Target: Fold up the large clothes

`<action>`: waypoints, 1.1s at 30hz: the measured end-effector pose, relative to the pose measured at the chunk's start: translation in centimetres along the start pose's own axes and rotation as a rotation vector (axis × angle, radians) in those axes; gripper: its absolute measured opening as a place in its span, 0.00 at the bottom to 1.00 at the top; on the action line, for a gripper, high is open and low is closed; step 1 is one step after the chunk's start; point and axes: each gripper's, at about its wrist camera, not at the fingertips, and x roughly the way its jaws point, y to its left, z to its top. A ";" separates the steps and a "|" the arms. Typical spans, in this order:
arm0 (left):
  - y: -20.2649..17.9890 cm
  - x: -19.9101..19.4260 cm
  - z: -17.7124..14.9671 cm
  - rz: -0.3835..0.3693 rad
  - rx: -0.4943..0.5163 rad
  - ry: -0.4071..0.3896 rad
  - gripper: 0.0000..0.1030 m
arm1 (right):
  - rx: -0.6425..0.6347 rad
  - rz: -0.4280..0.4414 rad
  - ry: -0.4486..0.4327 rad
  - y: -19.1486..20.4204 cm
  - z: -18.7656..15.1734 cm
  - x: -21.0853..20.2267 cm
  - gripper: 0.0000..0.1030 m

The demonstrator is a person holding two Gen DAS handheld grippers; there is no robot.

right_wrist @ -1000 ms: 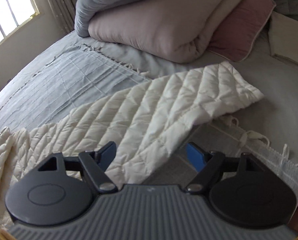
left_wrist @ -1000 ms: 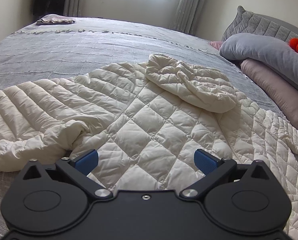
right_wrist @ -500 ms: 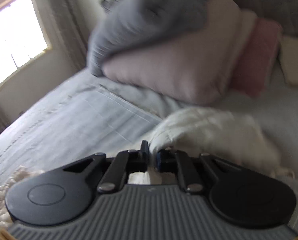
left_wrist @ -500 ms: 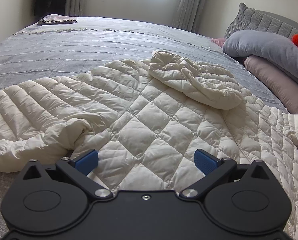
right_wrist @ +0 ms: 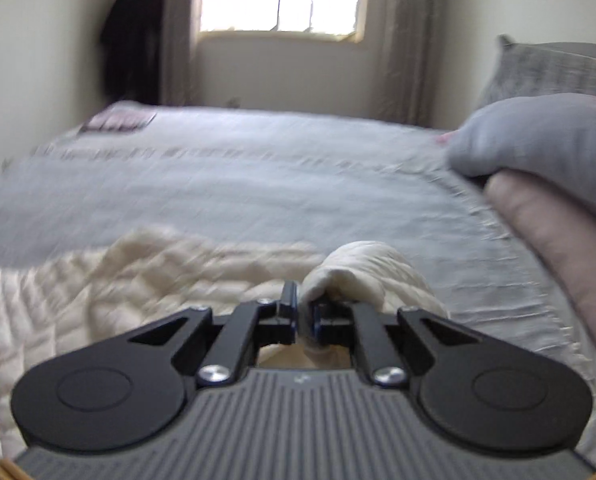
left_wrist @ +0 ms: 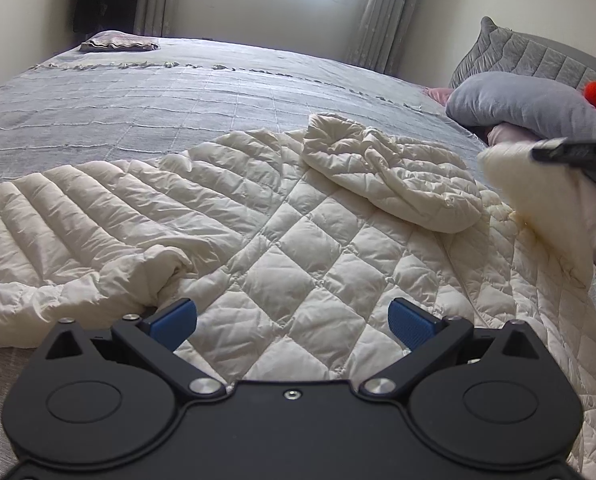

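The cream quilted coat (left_wrist: 281, 248) is spread on the bed (left_wrist: 177, 96). A sleeve (right_wrist: 362, 276), at 3 o'clock, is pinched tight in the right tongs (right_wrist: 306, 320). The left tongs (left_wrist: 291, 322) are held wide, empty. Soft, puffy, light fabric is judged best taken at hems.

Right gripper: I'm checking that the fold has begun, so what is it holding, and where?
The right gripper is shut on the cream quilted jacket, pinching its sleeve end. The left gripper is open, holding nothing.
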 end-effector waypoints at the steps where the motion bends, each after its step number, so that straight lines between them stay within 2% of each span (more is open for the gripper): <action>1: 0.1 0.0 0.0 0.000 -0.003 0.000 1.00 | -0.030 0.012 0.032 1.4 -0.7 0.9 0.07; 4: 0.2 0.0 0.1 -0.001 -0.006 0.005 1.00 | -0.104 0.026 0.145 4.6 -3.6 3.4 0.07; 7: 0.1 0.1 0.0 -0.005 0.001 0.009 1.00 | -0.136 0.017 0.251 5.7 -6.4 5.5 0.09; 10: 0.0 0.3 -0.1 0.003 0.016 0.014 1.00 | -0.131 0.018 0.243 5.3 -7.6 5.5 0.10; 12: -0.2 0.3 -0.1 0.012 0.031 0.016 1.00 | -0.086 0.040 0.257 4.6 -7.4 4.8 0.20; 14: -0.4 0.2 -0.2 0.022 0.053 0.021 1.00 | -0.020 0.083 0.274 3.6 -7.1 3.6 0.49; 16: -0.8 0.0 -0.1 0.027 0.088 0.027 1.00 | 0.020 0.112 0.258 2.7 -7.0 1.9 0.57; 19: -1.7 -0.2 0.6 0.050 0.144 0.031 1.00 | 0.049 0.148 0.263 0.6 -7.2 -0.2 0.58; 23: -4.2 -0.2 2.1 0.036 0.203 0.037 1.00 | 0.095 0.140 0.241 -3.8 -7.3 -2.7 0.59; 29: -11.7 1.6 4.1 -0.046 0.360 0.040 1.00 | 0.241 0.094 0.195 -11.2 -7.6 -3.8 0.58; 33: -17.5 3.8 4.4 -0.110 0.490 0.011 1.00 | 0.305 0.075 0.189 -14.2 -8.7 -3.6 0.56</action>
